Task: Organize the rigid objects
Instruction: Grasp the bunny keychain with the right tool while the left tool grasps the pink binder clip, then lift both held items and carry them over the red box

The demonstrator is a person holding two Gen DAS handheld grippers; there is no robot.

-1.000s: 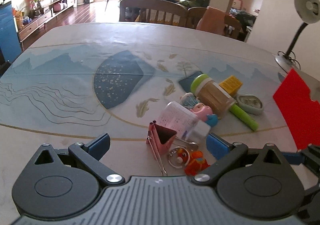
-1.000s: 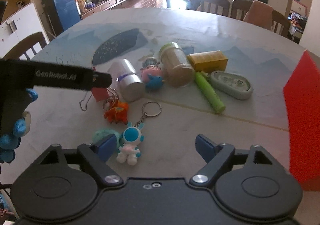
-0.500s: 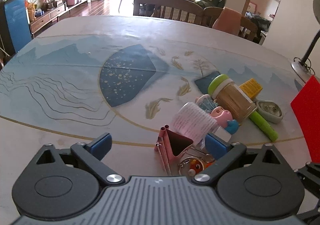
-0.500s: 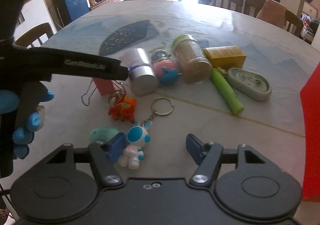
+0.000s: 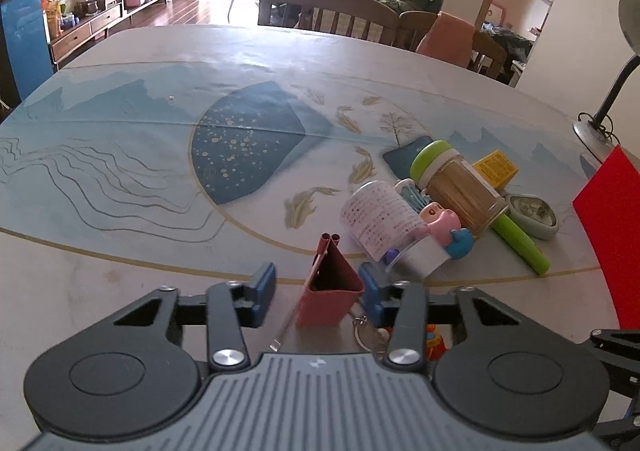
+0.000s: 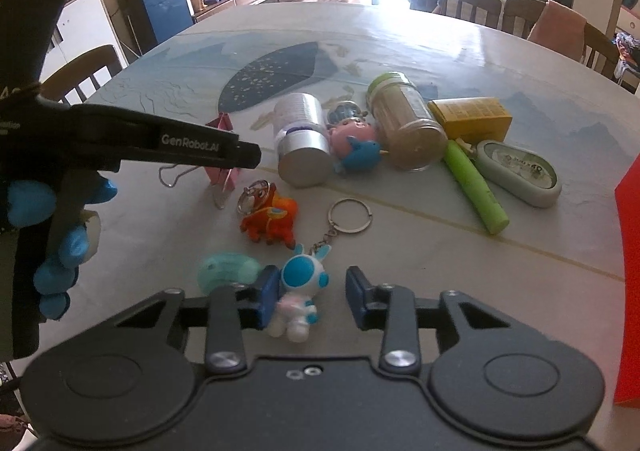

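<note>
A round surface printed with a blue fish-and-jellyfish design carries a cluster of small rigid objects. The landmark here is a clear jar with a green lid lying on its side.

The left gripper reaches down toward a pink binder clip, which stands nearer the camera than the jar and to its left. The gripper's blue pads have just been closing; the clip sits between them, the right pad against its side and the left pad standing a little apart, so no grip has formed. A hand in a blue glove carries this gripper.

The right gripper has also just been closing. A small white-and-blue rabbit keychain lies between its pads, touching the left pad, with a clear gap to the right pad, so it is not yet clamped. Its key ring lies toward the jar.

Just left of the jar lies a silver can with a printed label, and between the two sits a pink pig toy with a blue figure. Right of the jar are a yellow box, a green marker and a pale green oval case. An orange toy keychain lies in front of the can, and a mint green piece sits beside the rabbit. A red panel stands far right.
</note>
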